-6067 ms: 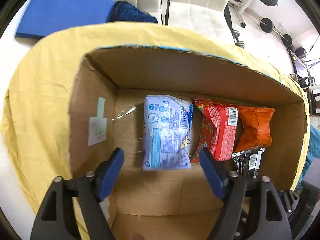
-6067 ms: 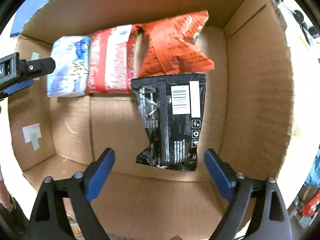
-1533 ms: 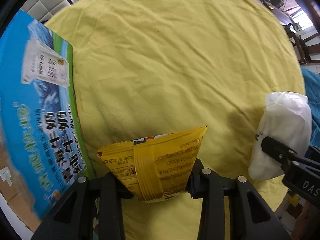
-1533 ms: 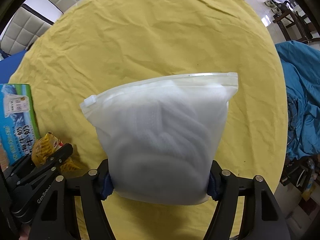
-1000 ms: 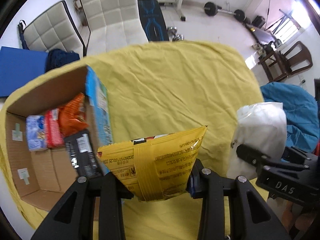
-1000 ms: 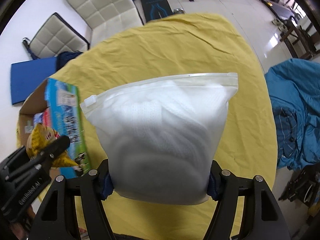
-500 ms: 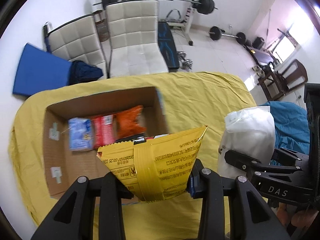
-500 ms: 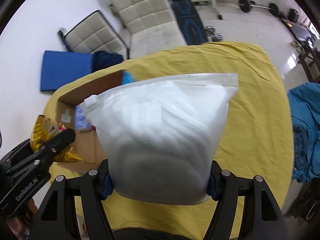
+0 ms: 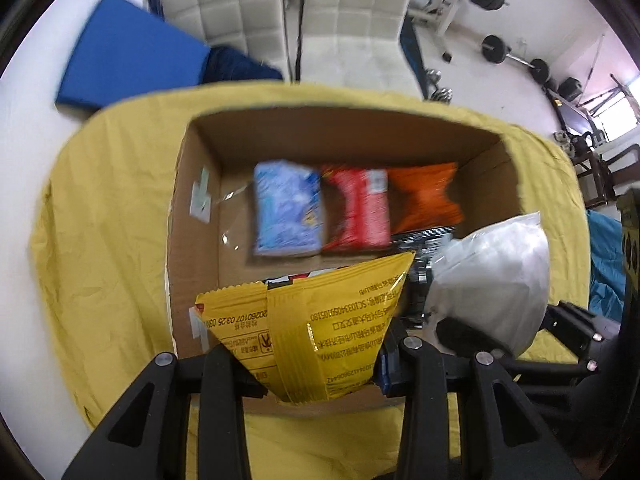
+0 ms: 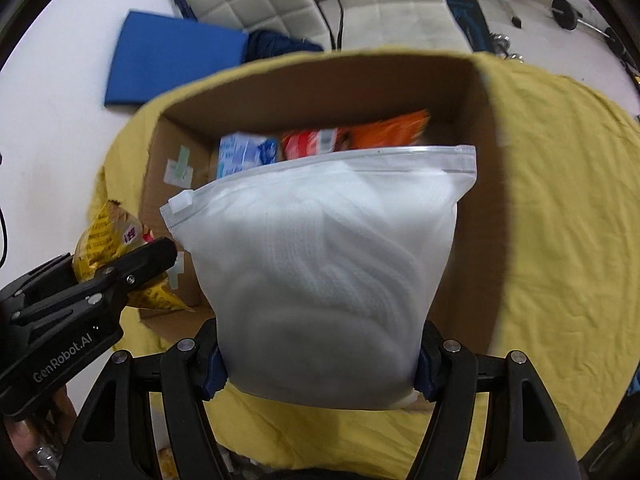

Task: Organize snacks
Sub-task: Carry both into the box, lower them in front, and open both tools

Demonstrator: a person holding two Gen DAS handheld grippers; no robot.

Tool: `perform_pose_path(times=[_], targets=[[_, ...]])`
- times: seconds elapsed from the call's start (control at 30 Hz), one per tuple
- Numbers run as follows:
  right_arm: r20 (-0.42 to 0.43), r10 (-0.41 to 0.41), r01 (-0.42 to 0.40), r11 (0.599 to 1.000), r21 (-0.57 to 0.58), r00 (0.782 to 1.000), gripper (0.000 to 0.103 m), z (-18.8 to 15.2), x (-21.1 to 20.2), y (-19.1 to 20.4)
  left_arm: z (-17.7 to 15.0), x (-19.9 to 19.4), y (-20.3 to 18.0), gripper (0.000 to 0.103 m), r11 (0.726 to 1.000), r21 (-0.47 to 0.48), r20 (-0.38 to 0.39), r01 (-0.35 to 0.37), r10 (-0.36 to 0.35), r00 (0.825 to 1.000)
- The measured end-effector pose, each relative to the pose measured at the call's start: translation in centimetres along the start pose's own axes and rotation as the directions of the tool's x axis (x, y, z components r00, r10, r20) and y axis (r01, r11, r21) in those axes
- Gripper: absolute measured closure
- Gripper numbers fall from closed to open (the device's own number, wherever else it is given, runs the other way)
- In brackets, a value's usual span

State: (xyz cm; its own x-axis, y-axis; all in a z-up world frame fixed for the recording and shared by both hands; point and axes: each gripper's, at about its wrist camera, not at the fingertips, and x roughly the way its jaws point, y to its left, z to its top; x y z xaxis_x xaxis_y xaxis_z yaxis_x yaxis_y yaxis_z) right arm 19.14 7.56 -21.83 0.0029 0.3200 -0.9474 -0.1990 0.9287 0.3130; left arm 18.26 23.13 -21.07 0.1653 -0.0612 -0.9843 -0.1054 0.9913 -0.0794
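From the left wrist, the left gripper [image 9: 316, 364] is clamping a crinkled yellow foil snack packet [image 9: 316, 320] above the near edge of an open brown cardboard box [image 9: 192, 208] holding blue, red and orange packets.

From the right wrist, the right gripper [image 10: 320, 364] is squeezing a white zip-top plastic pouch [image 10: 320, 272] over the box.

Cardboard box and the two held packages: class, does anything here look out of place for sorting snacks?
Yes. The right gripper holds a white zip bag whose contents look like knitted fabric, not food. The packets in the cardboard box and the left gripper's yellow packet are printed snack wrappers.
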Motion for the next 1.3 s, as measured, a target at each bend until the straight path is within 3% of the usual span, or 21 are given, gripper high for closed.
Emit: perform_pose_path(times=[0.27,0.63,0.97,1.3], targets=[[-0.126,-0.042,0.041,0.999,-0.011,0.991,0.031,-0.1,8.0,1.8,0.0,7.8,3.7,0.069,1.000,-0.020,-0.194,0.021,-0.025,0.981],[-0.210,-0.049,0.053,0.999,0.012,0.976,0.028,-0.3,12.6,0.2,-1.6,13.9,4.5,0.068,0.998,-0.016,-0.361,0.067,-0.068,0.930],[-0.225,-0.073,0.075,0.997,0.001,0.972,0.023,-0.7,14.9,1.4,-2.7,15.4,4.5,0.065,0.998,-0.042,-0.395,0.056,-0.068,0.916],[-0.217,-0.085,0.080,0.996,-0.031,0.972,0.021,-0.3,12.5,1.9,-2.2,12.7,3.4,0.061,1.000,-0.002,-0.370,0.014,-0.014,0.929]])
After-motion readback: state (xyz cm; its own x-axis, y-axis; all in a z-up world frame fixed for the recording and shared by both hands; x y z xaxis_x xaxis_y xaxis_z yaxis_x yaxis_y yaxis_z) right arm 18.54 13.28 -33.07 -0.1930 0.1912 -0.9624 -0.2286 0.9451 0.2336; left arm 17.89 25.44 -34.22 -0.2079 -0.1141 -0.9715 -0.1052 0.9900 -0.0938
